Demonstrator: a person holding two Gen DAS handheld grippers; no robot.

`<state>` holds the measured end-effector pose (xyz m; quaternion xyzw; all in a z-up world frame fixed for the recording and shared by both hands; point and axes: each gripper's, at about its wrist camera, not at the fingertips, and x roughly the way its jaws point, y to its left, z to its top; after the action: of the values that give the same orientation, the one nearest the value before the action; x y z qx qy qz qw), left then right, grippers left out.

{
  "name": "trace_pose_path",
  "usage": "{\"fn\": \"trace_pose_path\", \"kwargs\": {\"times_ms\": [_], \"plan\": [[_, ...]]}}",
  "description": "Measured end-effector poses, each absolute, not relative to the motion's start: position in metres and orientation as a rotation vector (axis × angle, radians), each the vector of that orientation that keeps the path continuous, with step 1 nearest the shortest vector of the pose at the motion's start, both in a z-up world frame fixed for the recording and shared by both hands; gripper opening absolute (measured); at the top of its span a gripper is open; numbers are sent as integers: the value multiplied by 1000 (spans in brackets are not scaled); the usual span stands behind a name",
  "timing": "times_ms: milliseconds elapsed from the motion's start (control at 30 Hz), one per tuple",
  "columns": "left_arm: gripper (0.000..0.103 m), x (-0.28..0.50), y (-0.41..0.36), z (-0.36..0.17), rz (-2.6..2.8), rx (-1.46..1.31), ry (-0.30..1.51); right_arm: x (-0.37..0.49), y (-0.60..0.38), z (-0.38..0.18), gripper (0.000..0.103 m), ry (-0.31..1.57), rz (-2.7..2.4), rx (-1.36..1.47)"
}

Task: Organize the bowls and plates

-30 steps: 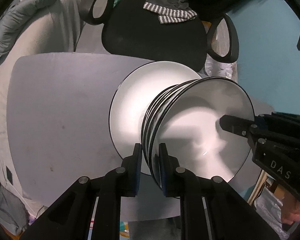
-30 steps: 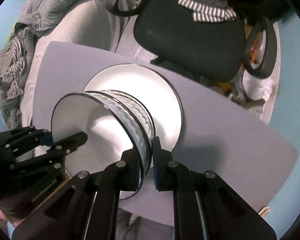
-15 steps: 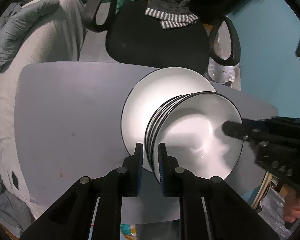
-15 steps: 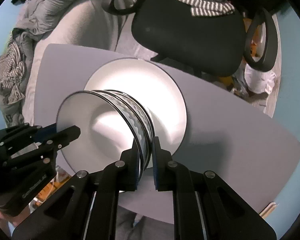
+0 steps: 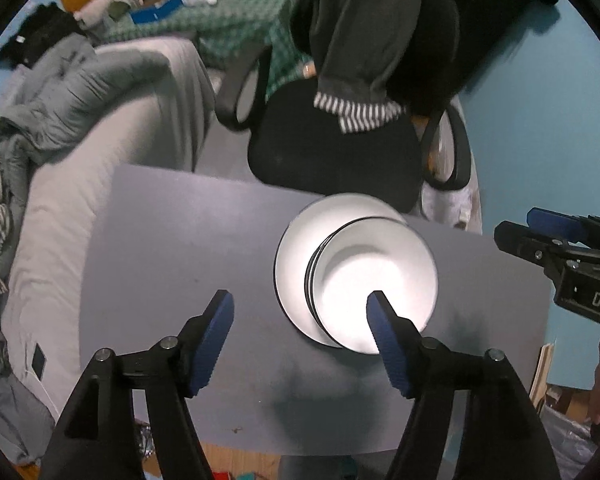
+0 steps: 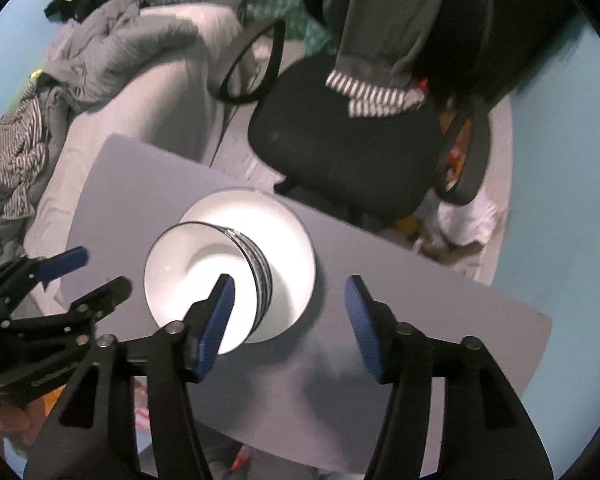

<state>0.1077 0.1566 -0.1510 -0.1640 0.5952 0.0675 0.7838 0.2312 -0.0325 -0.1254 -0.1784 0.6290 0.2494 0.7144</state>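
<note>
Two grippers hang above the grey table [image 5: 172, 248], both spread wide with nothing between their blue pads; the left gripper [image 5: 300, 320] has one fingertip [image 5: 384, 320] showing in front of the bowl stack and the other over bare tabletop; the right gripper [image 6: 286, 308] mirrors it, one pad [image 6: 216, 312] in front of the bowls and one over the grey surface; neither touches the crockery. The stack of black-rimmed bowls [image 5: 374, 276] sits nested on a white plate [image 5: 296, 256], which lies flat near the table's far edge; just beyond that edge stands a black office chair [image 5: 336, 152] with a dark garment [image 5: 364, 40] draped over its back; a grey sofa [image 5: 140, 120] piled with clothes lies to the left.
</note>
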Motion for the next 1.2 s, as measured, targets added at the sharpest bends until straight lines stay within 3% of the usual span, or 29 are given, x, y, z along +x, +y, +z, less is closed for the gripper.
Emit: {"fn": "trace_pose_path", "kwargs": {"times_ms": [167, 733, 1200], "plan": [[81, 83, 141, -108, 160, -283, 1159, 214, -48, -86, 61, 1270, 524, -366], [89, 14, 100, -19, 89, -268, 975, 143, -96, -8, 62, 1081, 460, -232], [90, -20, 119, 0, 134, -284, 896, 99, -100, 22, 62, 993, 410, -214]]}}
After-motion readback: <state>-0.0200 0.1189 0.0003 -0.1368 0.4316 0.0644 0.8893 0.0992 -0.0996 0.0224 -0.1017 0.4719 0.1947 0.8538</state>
